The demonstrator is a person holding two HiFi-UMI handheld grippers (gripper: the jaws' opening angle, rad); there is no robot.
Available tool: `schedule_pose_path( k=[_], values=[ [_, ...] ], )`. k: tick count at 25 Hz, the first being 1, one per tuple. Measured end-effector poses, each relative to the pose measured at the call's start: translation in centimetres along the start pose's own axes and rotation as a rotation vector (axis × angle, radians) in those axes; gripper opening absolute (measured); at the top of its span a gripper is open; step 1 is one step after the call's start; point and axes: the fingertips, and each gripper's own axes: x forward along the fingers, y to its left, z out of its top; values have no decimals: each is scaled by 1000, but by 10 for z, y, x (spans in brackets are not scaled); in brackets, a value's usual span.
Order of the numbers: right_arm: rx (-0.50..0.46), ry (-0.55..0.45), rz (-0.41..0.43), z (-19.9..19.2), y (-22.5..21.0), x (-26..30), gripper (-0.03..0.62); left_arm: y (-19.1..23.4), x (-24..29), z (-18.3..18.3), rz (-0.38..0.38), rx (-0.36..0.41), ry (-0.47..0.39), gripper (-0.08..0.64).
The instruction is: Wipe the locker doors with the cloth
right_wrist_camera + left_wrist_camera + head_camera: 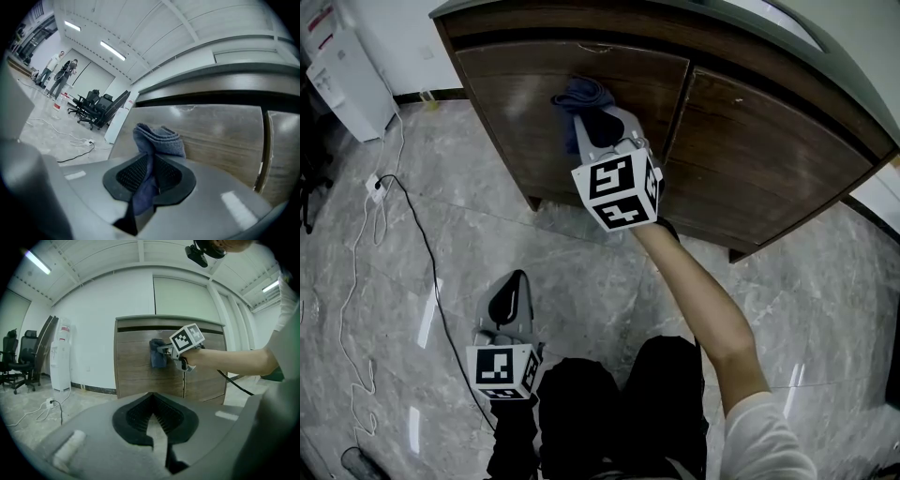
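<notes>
Clamping the soft, light blue cloth (159,140) by a bunched fold, the right gripper (151,161) presses its limp wad against the left locker door (520,103) near that door's top edge, while the left gripper (151,404) hangs closed and empty, well apart from that door.

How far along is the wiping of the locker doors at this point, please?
Done: the cloth is gripped in the right tool. In hand: the cloth is held against the upper part of the left door. Left: nothing touches the right door, and no view shows which areas are already clean. The left tool hangs shut and empty above the floor.
</notes>
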Motion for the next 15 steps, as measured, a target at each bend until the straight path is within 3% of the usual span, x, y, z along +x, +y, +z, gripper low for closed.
schedule_pose_path(
  k=[10, 15],
  values=[
    [-13, -86, -28, 53, -18, 1, 54, 0, 1, 3, 0, 0, -9, 3],
    [-9, -105, -39, 60, -18, 4, 54, 1, 1, 1, 2, -6, -10, 3]
  ],
)
